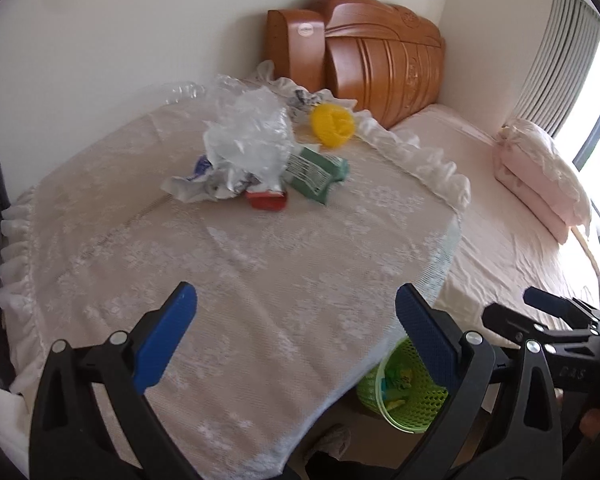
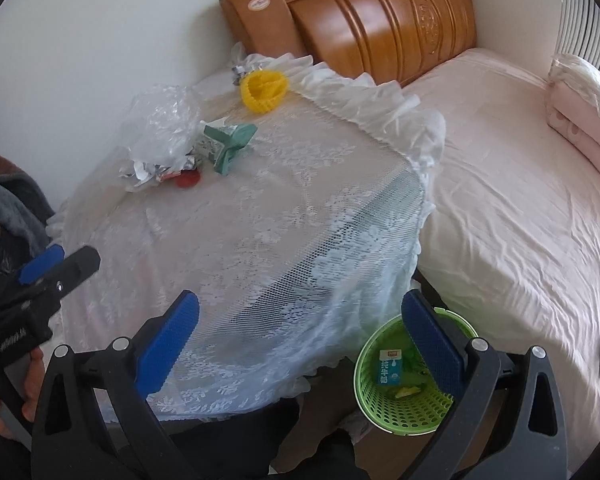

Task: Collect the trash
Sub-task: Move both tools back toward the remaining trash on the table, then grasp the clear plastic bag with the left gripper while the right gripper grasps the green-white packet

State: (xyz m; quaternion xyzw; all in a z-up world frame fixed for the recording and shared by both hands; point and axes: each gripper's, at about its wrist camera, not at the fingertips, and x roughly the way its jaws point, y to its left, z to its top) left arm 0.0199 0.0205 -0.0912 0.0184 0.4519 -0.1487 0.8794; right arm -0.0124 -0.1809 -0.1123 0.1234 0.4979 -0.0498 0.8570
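A pile of trash lies at the far side of the lace-covered table (image 1: 260, 264): crumpled clear plastic (image 1: 248, 136), a green carton (image 1: 318, 172), a red packet (image 1: 267, 199), silver wrappers (image 1: 196, 186) and a yellow mesh cup (image 1: 333, 125). The pile also shows in the right wrist view, with the plastic (image 2: 160, 128), carton (image 2: 228, 146) and yellow cup (image 2: 264, 90). A green mesh bin (image 2: 404, 388) stands on the floor by the table, holding a blue carton (image 2: 390, 368). My left gripper (image 1: 296, 332) is open and empty over the near table. My right gripper (image 2: 300, 336) is open and empty above the table edge and bin.
A bed with a pink sheet (image 2: 512, 184) lies right of the table, with a folded pink quilt (image 1: 540, 168) and a wooden headboard (image 2: 380, 16). A wall runs behind the table. Grey cloth (image 2: 8, 208) hangs at the left. The bin also shows in the left wrist view (image 1: 400, 396).
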